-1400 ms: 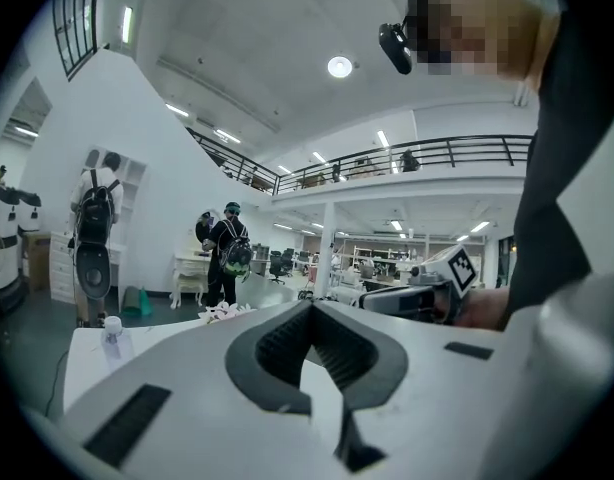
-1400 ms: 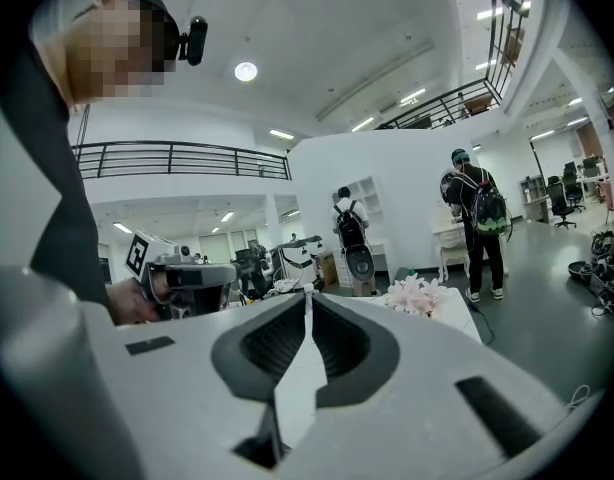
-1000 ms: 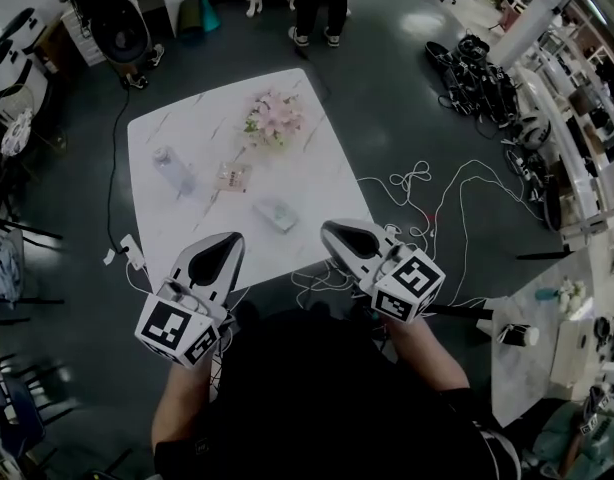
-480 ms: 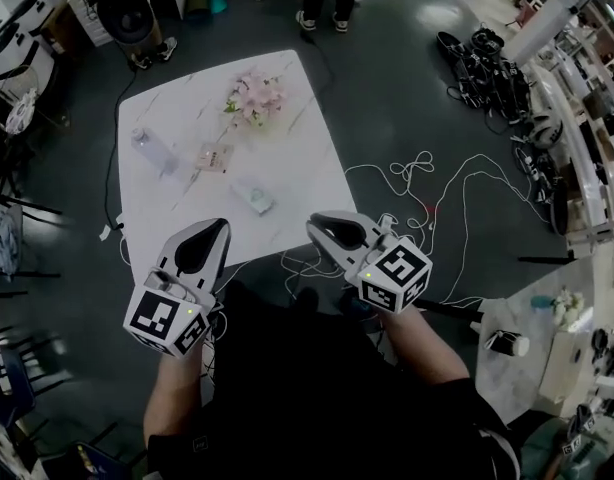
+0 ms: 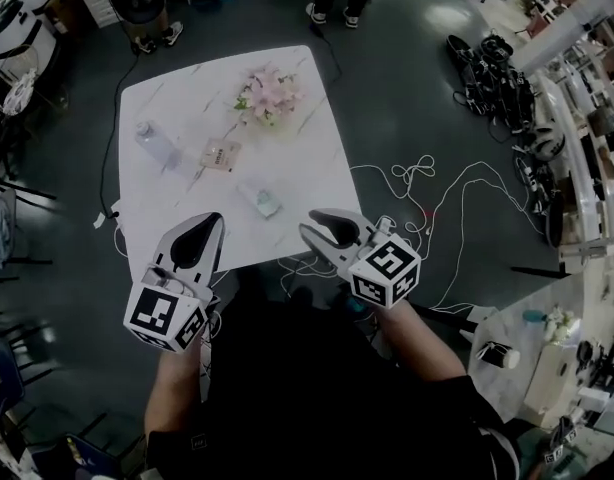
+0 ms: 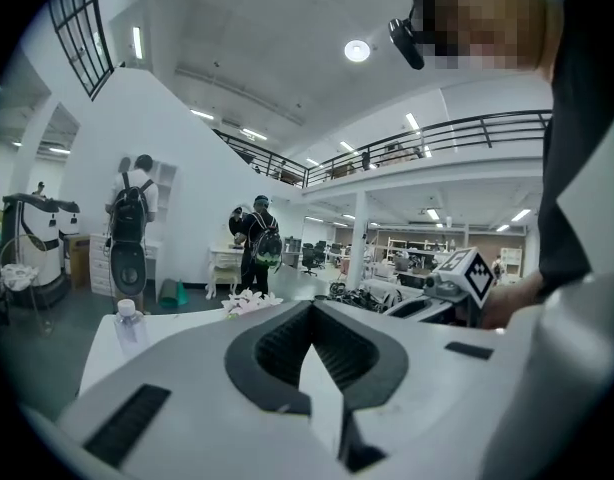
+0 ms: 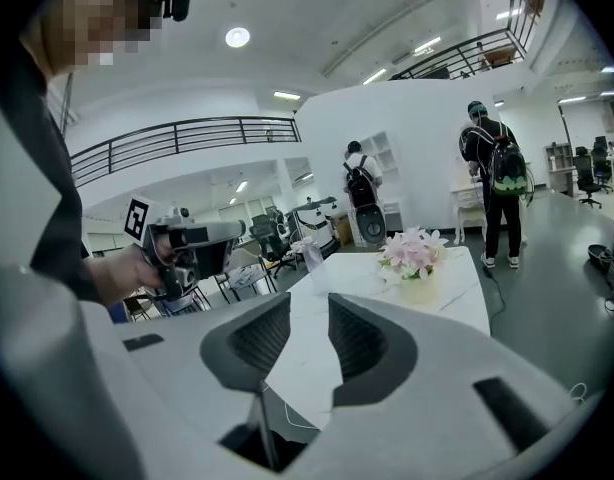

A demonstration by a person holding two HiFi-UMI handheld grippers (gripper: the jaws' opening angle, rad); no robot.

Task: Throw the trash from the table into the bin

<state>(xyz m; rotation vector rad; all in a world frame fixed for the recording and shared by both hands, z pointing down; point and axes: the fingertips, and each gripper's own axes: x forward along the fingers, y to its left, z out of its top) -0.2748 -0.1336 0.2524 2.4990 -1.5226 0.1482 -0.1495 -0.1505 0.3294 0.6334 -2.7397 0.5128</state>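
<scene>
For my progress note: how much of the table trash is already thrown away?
Done: nothing visible. The bottle, pink packet and green packet lie on the table; no bin shows. In hand: nothing. The left gripper is shut and empty; the right gripper has just been opening, with nothing between its jaws. Left: bin all three.
</scene>
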